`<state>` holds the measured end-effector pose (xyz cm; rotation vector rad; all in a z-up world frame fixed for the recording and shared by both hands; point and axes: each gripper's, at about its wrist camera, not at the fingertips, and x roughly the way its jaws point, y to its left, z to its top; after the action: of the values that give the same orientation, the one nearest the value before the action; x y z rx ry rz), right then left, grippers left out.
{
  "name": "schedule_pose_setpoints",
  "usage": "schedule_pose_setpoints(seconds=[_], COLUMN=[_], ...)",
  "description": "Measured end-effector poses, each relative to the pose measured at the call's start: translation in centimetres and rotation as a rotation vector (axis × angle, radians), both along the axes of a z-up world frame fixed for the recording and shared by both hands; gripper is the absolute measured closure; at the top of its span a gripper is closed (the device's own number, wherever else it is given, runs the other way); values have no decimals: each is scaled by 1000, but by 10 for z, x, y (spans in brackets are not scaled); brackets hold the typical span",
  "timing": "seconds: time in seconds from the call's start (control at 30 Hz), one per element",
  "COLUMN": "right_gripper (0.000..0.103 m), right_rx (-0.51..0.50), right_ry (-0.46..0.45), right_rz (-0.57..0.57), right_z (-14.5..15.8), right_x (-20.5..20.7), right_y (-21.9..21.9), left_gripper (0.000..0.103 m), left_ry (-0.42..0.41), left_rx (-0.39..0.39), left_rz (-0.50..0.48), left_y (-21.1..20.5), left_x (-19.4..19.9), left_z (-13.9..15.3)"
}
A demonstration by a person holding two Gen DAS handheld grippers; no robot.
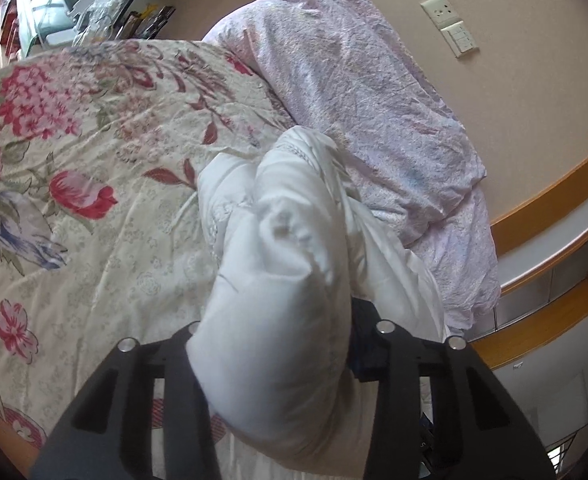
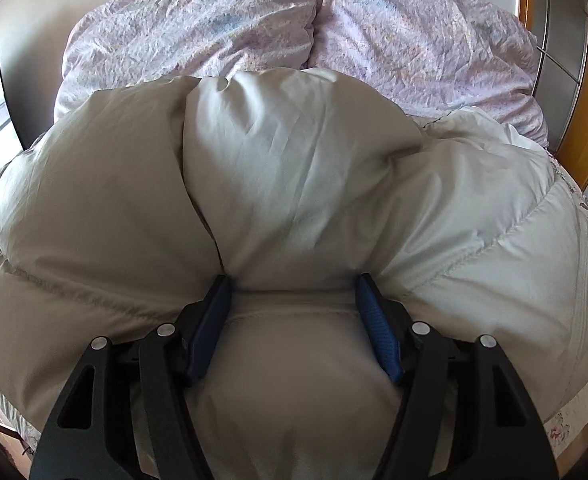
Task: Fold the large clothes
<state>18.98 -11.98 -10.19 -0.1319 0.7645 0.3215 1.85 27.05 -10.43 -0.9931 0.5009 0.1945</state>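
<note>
Both tongs are pinching the puffy white down garment: the left tongs have a thick bunch of it swelling up between the jaws and hiding the pads, while the right tongs press their blue pads into a broad padded roll. The white garment is bundled on the bed, over the floral bedspread and just in front of the lilac duvet. It looks gathered rather than neatly folded, so I judge the folding is midway, with flattening and further folds left
</note>
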Motion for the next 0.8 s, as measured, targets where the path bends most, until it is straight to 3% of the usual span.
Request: schedule_pose_setpoints(seconds=[0.43,0.67,0.8], right_gripper=[36,36,36], right_rx=[-42,-45,-22], right_ry=[-21,-20,-13], right_rz=[-41,-43,-12], right_z=[-2,-2,0], right_x=[-2,-2,1], right_y=[8,9,3], left_gripper=[68,67,63], left_ry=[-140,-219,-248], left_rx=[317,437,468], left_rz=[-178,-321,-430], left_y=[-78,-144,-194], left_x=[22,39,62], left_z=[113,151,162])
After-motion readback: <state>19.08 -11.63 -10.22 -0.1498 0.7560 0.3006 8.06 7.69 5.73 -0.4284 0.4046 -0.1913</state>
